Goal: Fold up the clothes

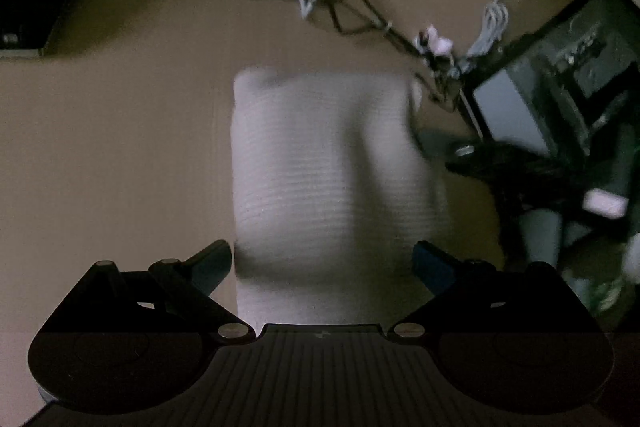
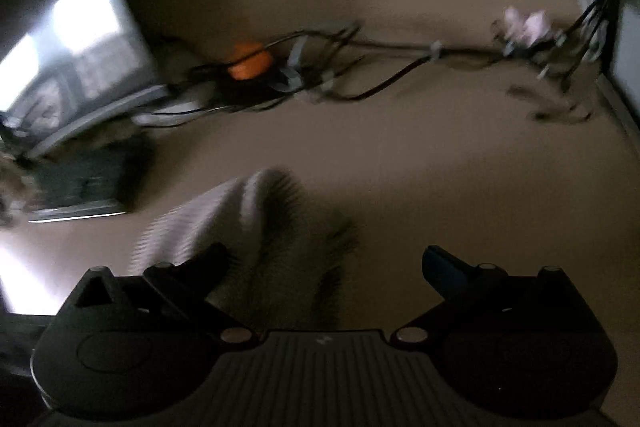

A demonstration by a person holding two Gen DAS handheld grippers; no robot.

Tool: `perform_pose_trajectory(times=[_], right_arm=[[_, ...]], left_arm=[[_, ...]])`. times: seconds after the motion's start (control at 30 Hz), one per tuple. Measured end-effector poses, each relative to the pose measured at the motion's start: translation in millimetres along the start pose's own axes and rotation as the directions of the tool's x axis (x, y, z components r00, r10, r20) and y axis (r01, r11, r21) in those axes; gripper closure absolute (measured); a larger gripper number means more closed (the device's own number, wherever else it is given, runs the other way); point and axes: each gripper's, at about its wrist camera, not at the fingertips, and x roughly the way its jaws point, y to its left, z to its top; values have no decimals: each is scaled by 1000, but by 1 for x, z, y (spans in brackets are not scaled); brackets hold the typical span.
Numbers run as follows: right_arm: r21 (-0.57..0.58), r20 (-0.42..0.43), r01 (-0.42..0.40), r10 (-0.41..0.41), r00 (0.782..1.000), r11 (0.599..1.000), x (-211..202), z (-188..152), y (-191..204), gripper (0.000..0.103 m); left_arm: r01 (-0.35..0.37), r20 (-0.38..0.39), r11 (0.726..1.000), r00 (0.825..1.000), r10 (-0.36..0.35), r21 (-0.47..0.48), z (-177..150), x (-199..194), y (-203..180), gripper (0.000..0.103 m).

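Left gripper [image 1: 322, 265], jaws spread wide, hovers over a folded white ribbed cloth [image 1: 332, 179] lying flat straight ahead on the tan table [image 1: 120, 147]; right gripper [image 2: 326, 267], equally spread, has the blurred cloth [image 2: 240, 223] beside its left finger.

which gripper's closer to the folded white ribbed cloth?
Left. The left gripper straddles the folded white ribbed cloth, fingers open. The right gripper, also open, has it toward its left finger.

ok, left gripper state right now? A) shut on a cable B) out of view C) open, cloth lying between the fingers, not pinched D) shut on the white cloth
C: the left gripper has its fingers spread wide, and the folded white cloth lies flat on the table between them, unpinched.
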Motion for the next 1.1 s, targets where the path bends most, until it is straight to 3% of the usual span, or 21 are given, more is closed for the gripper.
perform_pose_trajectory(times=[0.13, 0.4, 0.6, 0.73, 0.77, 0.83, 0.9, 1.03, 1.1], right_arm=[[102, -108, -88, 99, 989, 991, 10, -13, -5, 0], [180, -126, -139, 163, 979, 974, 30, -23, 1, 0], [251, -22, -180, 191, 981, 951, 32, 4, -11, 0], [209, 109, -200, 180, 978, 957, 35, 49, -17, 0], [202, 128, -182, 158, 979, 962, 40, 58, -22, 0], [169, 133, -61, 39, 990, 984, 47, 67, -30, 0], [131, 137, 31, -49, 989, 991, 50, 70, -36, 0], [148, 154, 73, -96, 983, 986, 46, 69, -45, 0], [129, 149, 135, -153, 977, 982, 50, 70, -41, 0]], left_arm=[[-7, -21, 999, 1000, 8, 46, -8, 11, -10, 3], [-35, -24, 994, 999, 37, 100, 2, 23, -23, 2], [-50, 32, 986, 998, 45, 160, 41, 40, -44, 3], [-79, 169, 972, 985, 41, 220, 89, 49, -56, 2], [-92, 185, 968, 982, 48, 234, 99, 55, -54, 2], [-143, 176, 960, 979, 102, 240, 111, 71, -49, 3], [-164, 137, 957, 982, 134, 241, 110, 81, -45, 3], [-135, 111, 959, 988, 110, 248, 91, 79, -39, 3], [-141, 110, 957, 987, 116, 252, 86, 78, -39, 3]])
